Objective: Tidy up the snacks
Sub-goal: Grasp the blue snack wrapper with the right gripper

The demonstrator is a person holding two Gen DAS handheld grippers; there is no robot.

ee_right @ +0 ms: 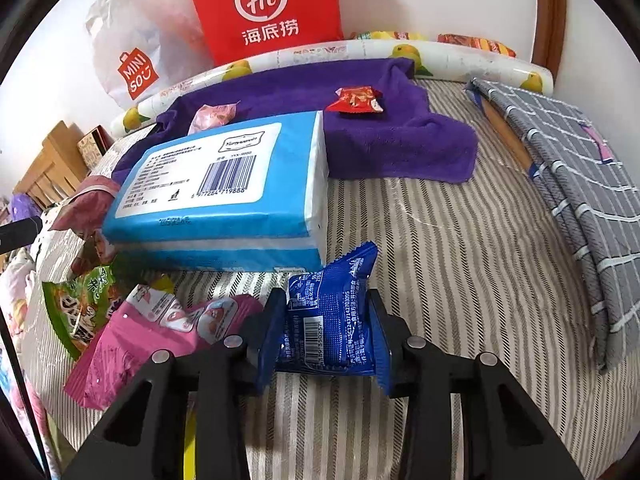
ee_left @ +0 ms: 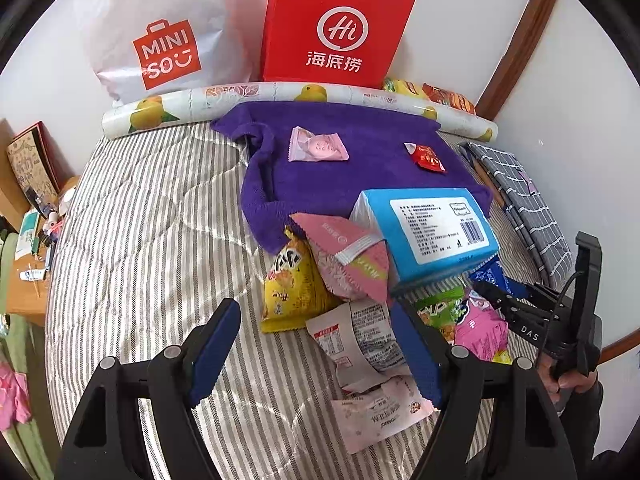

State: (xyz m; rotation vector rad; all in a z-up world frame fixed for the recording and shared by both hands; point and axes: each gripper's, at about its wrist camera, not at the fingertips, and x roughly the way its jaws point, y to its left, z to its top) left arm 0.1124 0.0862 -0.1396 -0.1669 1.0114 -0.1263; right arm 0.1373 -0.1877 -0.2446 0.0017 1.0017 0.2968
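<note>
Right hand-held gripper (ee_right: pixel 326 334): clamped on a small blue snack packet (ee_right: pixel 330 312), one pad against each side of it; the packet rests low on the striped bed cover (ee_right: pixel 440 272), just in front of the blue tissue pack (ee_right: pixel 216 184).

Left hand-held gripper (ee_left: pixel 316 344): jaws spread wide and empty, hovering over a white crumpled wrapper (ee_left: pixel 360 340) at the near edge of the pile; I can't tell whether the pads touch it.

Pile beside the grippers: a yellow bag (ee_left: pixel 292 280), a pink triangular packet (ee_left: pixel 348 256), a green bag (ee_left: pixel 440 308) and a bright pink bag (ee_left: pixel 480 332) lie jumbled together, some tucked under the tissue pack, which leans across them.

Purple towel (ee_left: pixel 360 152): spread farther up the bed; a pale pink sweet (ee_left: pixel 318 145) and a small red sweet (ee_left: pixel 426 157) lie on it, well apart from each other.

Head of the bed: a fruit-print roll (ee_left: pixel 280 94) lies across, with a white shopping bag (ee_left: pixel 160 40) and a red paper bag (ee_left: pixel 336 28) standing behind it; more snack packs (ee_left: pixel 440 94) peek out behind the roll on the right.

Right edge: a folded grey checked cloth (ee_right: pixel 568 184).

Progress, as I judge it: early. Two sweets look set out on the towel; most of the snacks remain in a heap, and the blue packet has only just been gripped, not yet placed.
</note>
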